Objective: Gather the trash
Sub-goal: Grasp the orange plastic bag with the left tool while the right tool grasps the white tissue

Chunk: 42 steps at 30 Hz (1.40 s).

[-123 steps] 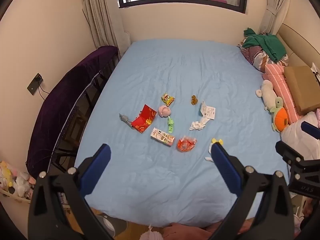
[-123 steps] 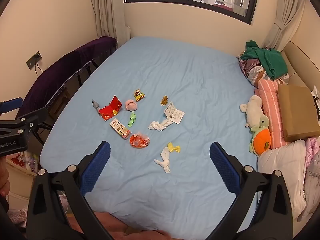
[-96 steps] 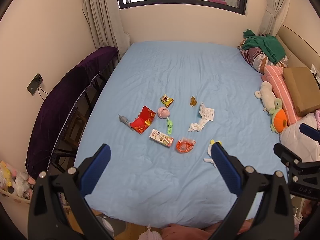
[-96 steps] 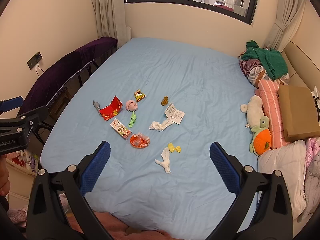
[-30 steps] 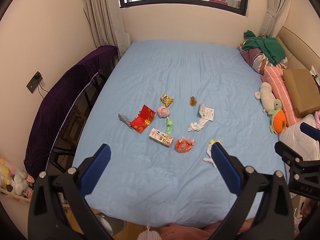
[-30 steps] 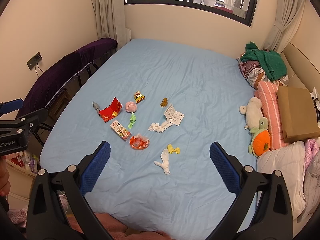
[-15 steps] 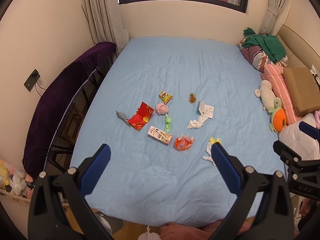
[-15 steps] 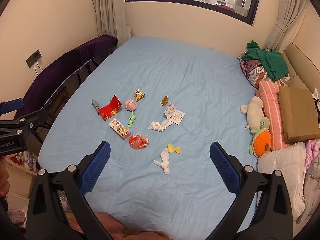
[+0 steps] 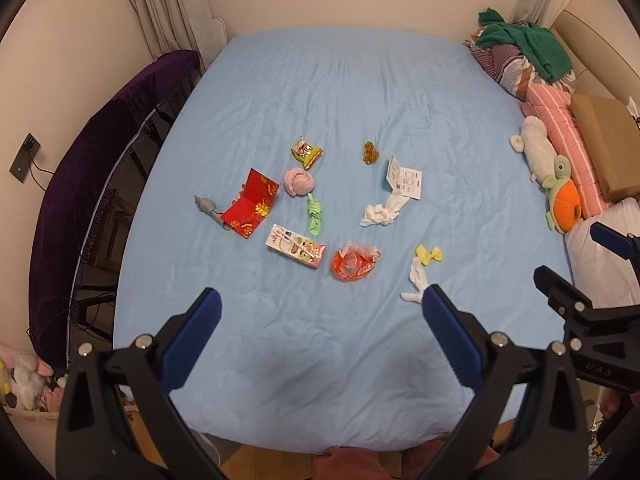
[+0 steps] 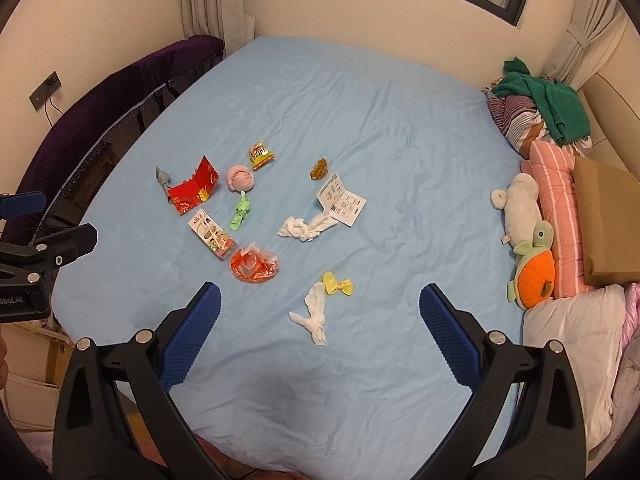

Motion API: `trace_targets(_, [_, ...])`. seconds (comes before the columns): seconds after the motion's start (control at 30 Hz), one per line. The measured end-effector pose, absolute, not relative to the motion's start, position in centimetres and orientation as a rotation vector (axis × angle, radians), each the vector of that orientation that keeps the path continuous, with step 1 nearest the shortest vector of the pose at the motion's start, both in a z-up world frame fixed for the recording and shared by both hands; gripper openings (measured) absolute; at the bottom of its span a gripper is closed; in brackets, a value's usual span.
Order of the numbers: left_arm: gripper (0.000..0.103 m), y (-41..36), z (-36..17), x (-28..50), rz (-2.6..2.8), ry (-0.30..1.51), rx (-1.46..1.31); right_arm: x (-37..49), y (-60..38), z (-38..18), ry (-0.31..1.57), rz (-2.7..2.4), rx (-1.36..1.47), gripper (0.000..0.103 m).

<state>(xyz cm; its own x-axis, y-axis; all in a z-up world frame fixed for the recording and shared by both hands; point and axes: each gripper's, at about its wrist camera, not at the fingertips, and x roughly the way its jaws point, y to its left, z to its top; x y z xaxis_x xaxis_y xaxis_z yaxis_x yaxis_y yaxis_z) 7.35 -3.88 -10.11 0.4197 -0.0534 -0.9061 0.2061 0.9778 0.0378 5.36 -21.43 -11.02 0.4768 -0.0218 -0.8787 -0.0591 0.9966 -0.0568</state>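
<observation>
Here, from the left wrist, the left gripper [image 9: 318, 308] hangs wide open and empty above the near edge of the bed [image 9: 328, 80]. The trash lies in a loose cluster at mid-bed, well beyond the fingers: a red envelope [image 9: 252, 208], a flat snack box [image 9: 295, 246], a crumpled orange wrapper [image 9: 354, 260], a white tissue [image 9: 382, 210] beside a paper leaflet [image 9: 405, 178], and a second tissue [image 9: 416, 282] partly hidden behind the right-hand finger. The likely trouble: thin, flat pieces on a soft sheet, so the closing fingers may pinch the fabric with the paper, or push the box along instead of lifting it. No bin shows.

From the right wrist, the right gripper [image 10: 320, 306] is likewise spread and holding nothing. This view shows that second tissue [image 10: 314, 316] whole, lying just beside a yellow bow [image 10: 339, 283], which might get swept up as trash. It also shows the left gripper [image 10: 36, 240] from the side, and more of the stuffed toys [image 10: 528, 248] by the pillows, which the task probably means to leave alone.
</observation>
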Motion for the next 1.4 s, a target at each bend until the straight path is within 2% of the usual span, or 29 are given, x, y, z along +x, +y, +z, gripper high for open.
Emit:
trace_targets(0.53, [0.1, -8.0, -36.0, 16.1, -0.239, 1.273, 0.18, 12.4, -24.5, -38.2, 1.198, 0.055, -0.11, 0.093])
trace_targets(0.67, [0.099, -8.3, -41.5, 17.1, -0.253, 1.286, 0.201, 12.3, -24.5, -43.5, 1.241, 0.059, -0.123, 0.086])
trace_targets(0.77, [0.099, -8.7, -44.3, 17.6, -0.256, 1.274, 0.235, 11.9, -24.2, -46.3, 1.272, 0.079, -0.123, 0.069])
trace_targets(0.83, [0.094, -8.6, -45.5, 17.7, -0.258, 1.263, 0.236, 11.5, -24.0, -47.8, 1.296, 0.101, -0.116, 0.059])
trace_targets(0.87, [0.075, -8.6, -45.9, 17.7, -0.267, 1.263, 0.228, 11.2, -23.9, -48.3, 1.305, 0.111, -0.108, 0.054])
trace_targets(0.93, [0.051, -8.5, -46.9, 17.8, -0.288, 1.297, 0.195, 10.8, -23.7, -48.4, 1.285, 0.116, -0.109, 0.05])
trace_targets(0.97, [0.043, -8.3, -47.0, 17.8, -0.298, 1.286, 0.172, 10.7, -23.5, -48.2, 1.279, 0.135, -0.108, 0.037])
trace_targets(1.03, [0.028, -8.4, -46.4, 17.6, -0.337, 1.26, 0.169, 10.7, -23.2, -47.9, 1.276, 0.165, -0.085, 0.023])
trace_targets(1.1, [0.015, -8.4, -45.8, 17.5, -0.365, 1.256, 0.141, 10.6, -23.0, -47.5, 1.269, 0.171, -0.084, 0.02])
trace_targets(1.4, [0.013, -7.7, -43.2, 14.7, -0.391, 1.205, 0.096, 11.1, -23.3, -45.6, 1.217, 0.162, -0.107, 0.019])
